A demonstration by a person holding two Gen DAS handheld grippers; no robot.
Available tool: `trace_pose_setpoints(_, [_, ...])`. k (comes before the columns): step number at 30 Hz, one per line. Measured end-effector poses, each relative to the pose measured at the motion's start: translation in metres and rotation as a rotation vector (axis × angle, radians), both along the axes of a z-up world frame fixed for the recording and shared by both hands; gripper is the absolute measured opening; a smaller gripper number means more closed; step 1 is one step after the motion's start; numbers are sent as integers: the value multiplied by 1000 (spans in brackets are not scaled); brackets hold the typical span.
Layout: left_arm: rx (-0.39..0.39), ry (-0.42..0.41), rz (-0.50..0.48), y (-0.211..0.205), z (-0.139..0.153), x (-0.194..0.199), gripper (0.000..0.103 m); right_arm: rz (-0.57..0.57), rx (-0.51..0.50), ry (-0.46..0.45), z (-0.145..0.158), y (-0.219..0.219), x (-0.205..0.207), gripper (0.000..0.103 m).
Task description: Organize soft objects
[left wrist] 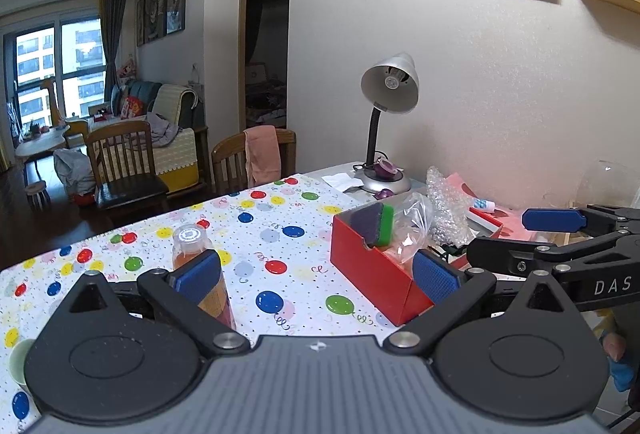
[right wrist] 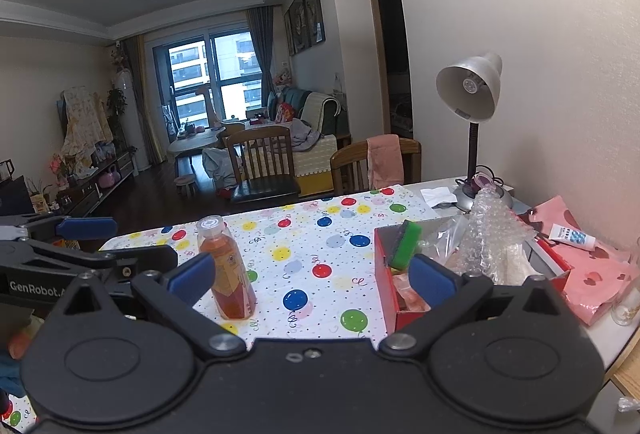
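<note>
Lettering reads "DAS" on the right tool [left wrist: 560,230] and "GenRobot" on the left tool [right wrist: 86,240], both spread wide, empty.

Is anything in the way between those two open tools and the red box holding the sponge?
Nothing visible. Both the left tool and right tool hang open over bare tablecloth; the juice bottle stands off to the left, away from the red box.

Dim indoor light, sharp focus — fisheye-bent edges

At frame centre, the right hand-held gripper [right wrist: 312,280] gapes wide above the table [right wrist: 320,234]; bottle [right wrist: 228,270] lower left, red box [right wrist: 404,298] with sponge [right wrist: 406,244] right.
</note>
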State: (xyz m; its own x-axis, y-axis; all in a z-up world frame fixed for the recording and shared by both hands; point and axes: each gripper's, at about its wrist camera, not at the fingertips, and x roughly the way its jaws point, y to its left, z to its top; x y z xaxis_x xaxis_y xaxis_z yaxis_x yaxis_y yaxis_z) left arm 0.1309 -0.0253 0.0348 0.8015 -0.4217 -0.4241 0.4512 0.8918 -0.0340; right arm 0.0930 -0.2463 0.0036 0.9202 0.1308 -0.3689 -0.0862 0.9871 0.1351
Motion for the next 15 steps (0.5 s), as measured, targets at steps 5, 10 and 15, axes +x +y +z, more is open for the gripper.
trace_pose_setpoints(5, [-8, 16, -2, 2, -2, 2, 103, 2, 2, 12, -1, 4, 2, 103])
trace_pose_setpoints(10, [-12, 19, -2, 3, -2, 3, 103, 2, 3, 12, -1, 5, 4, 103])
trace_pose_setpoints(15, [-12, 29, -8, 3, -3, 4, 103, 2, 0, 12, -2, 6, 5, 103])
